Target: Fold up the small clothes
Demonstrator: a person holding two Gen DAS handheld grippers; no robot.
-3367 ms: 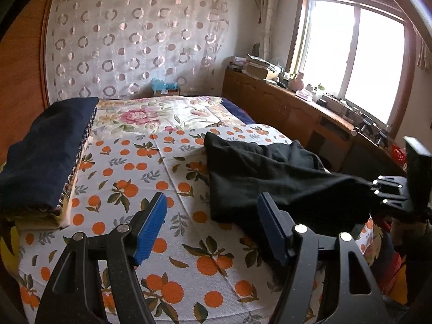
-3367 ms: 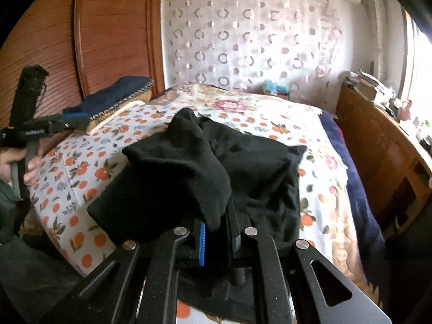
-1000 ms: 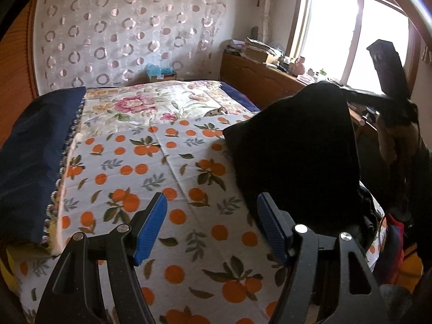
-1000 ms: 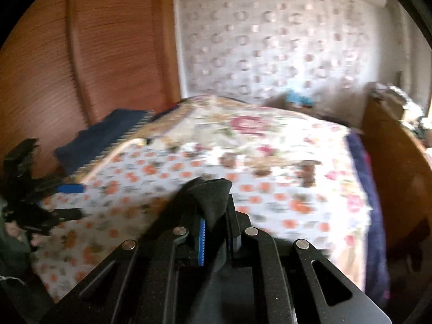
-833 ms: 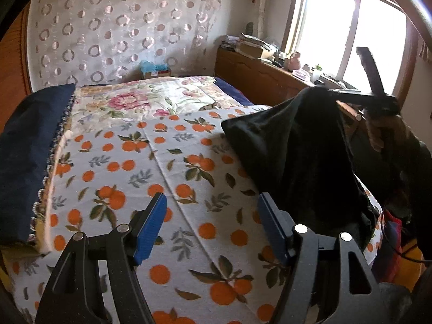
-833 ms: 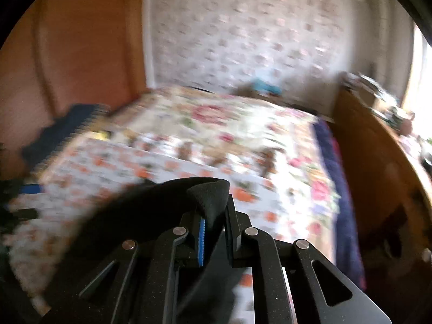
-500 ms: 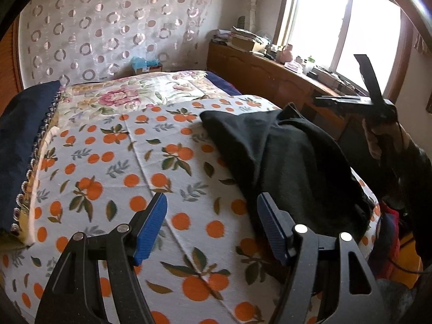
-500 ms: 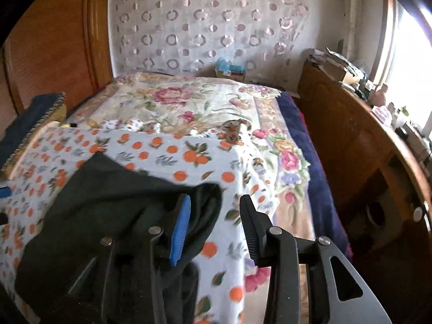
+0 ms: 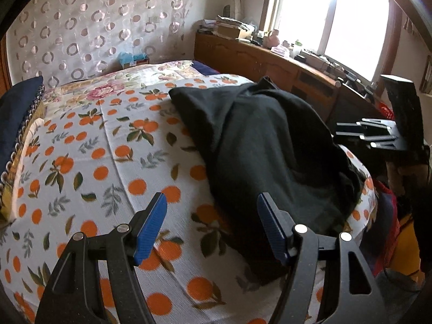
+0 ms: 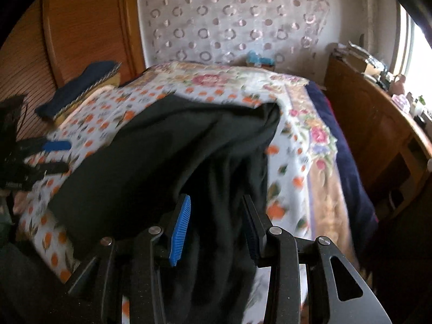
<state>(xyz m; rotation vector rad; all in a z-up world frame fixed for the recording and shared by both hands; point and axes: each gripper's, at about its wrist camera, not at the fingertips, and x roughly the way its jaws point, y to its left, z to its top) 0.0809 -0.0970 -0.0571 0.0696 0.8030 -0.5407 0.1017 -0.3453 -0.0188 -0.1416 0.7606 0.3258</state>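
A black garment [image 9: 264, 145] lies in a loose heap on the right side of the orange-print bedspread [image 9: 89, 162]. In the right wrist view the garment [image 10: 172, 151] spreads over the bed and hangs down over its near edge. My left gripper [image 9: 212, 226] is open and empty, low over the bedspread just left of the garment's near part. My right gripper [image 10: 216, 229] is open, with the hanging cloth lying between its jaws and not pinched. The right gripper also shows at the far right of the left wrist view [image 9: 378, 135].
A dark blue folded blanket [image 9: 16, 113] lies along the bed's left side. A wooden cabinet [image 9: 270, 64] with clutter runs under the window on the right. A wooden headboard [image 10: 67, 35] and a patterned curtain [image 10: 229, 19] stand behind the bed.
My right gripper lifted the garment, swung it over the bed, then opened and let it go. The garment now lies spread lower on the bed. The left gripper stayed open.
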